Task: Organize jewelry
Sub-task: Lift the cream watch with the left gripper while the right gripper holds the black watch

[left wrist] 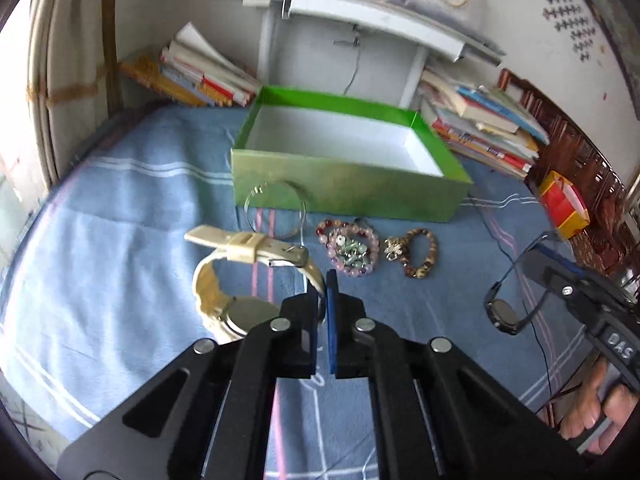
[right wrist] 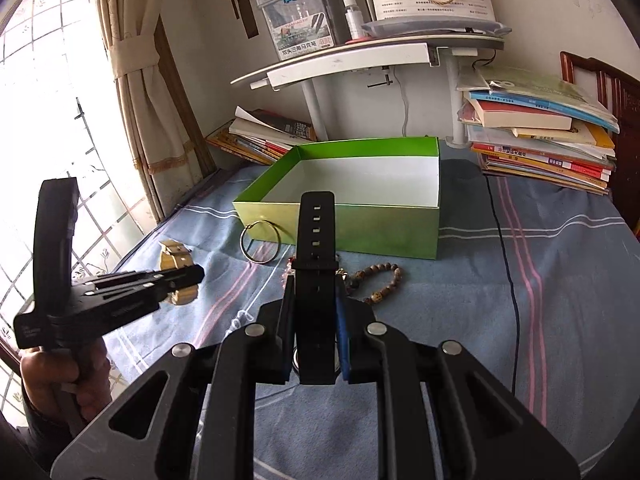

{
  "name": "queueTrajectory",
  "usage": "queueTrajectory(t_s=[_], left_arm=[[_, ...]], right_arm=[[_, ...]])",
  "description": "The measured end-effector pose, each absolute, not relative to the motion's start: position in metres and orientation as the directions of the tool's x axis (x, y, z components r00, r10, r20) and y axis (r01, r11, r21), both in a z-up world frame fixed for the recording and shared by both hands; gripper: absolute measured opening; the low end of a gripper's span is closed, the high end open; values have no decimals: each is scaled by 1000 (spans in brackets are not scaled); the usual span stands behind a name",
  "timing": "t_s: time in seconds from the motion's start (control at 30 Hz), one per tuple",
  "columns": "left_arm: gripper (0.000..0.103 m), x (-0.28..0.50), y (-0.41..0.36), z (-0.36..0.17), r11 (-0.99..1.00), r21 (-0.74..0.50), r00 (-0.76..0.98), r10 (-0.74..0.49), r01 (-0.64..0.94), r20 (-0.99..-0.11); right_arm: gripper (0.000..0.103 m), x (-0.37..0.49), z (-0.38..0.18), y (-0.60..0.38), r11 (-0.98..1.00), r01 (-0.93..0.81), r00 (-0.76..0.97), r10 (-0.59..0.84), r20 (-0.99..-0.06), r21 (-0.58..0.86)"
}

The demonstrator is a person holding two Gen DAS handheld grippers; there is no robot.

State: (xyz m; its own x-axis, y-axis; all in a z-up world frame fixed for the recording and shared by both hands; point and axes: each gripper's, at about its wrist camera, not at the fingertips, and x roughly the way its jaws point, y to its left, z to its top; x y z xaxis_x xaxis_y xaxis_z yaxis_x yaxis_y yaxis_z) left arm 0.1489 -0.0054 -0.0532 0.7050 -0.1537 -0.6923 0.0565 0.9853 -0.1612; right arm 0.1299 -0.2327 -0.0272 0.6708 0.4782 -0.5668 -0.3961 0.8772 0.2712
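Observation:
My left gripper (left wrist: 325, 300) is shut on the strap of a cream watch (left wrist: 240, 276), held just above the blue cloth. My right gripper (right wrist: 314, 304) is shut on a black watch (right wrist: 316, 256), its strap standing upright between the fingers; it also shows in the left wrist view (left wrist: 506, 314). An open green box (left wrist: 344, 160) with a white inside stands behind, empty (right wrist: 352, 200). In front of it lie a thin metal bangle (left wrist: 276, 210), a pink bead bracelet (left wrist: 350, 250) and a brown patterned bracelet (left wrist: 414, 254). A brown bead bracelet (right wrist: 380, 282) shows in the right wrist view.
A blue striped cloth (left wrist: 120, 220) covers the bed. Book stacks lie at the back left (left wrist: 192, 76) and back right (right wrist: 540, 140). A white shelf table (right wrist: 360, 60) stands behind the box. A black cable (right wrist: 508, 260) runs across the cloth. A red bag (left wrist: 564, 204) lies right.

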Motion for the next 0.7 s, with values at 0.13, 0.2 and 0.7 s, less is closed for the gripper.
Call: queueTrajectory(t_s=[0.13,0.2,0.7], left_arm=[[4,124,-2,-28,985,-155,756,-158,75,-636],[4,112,-5,-18,985,-141,767,-169,103,-619],[4,37,-23,6,977,-94,811,-211,191,-546]], right_arm=[[18,111,-16,-231,877,-402,693,478,-540,261],[18,99,-10,-230,882,-403,709,470,-525,246],[18,36,14,-235,901,-375,790,433,-433,216]])
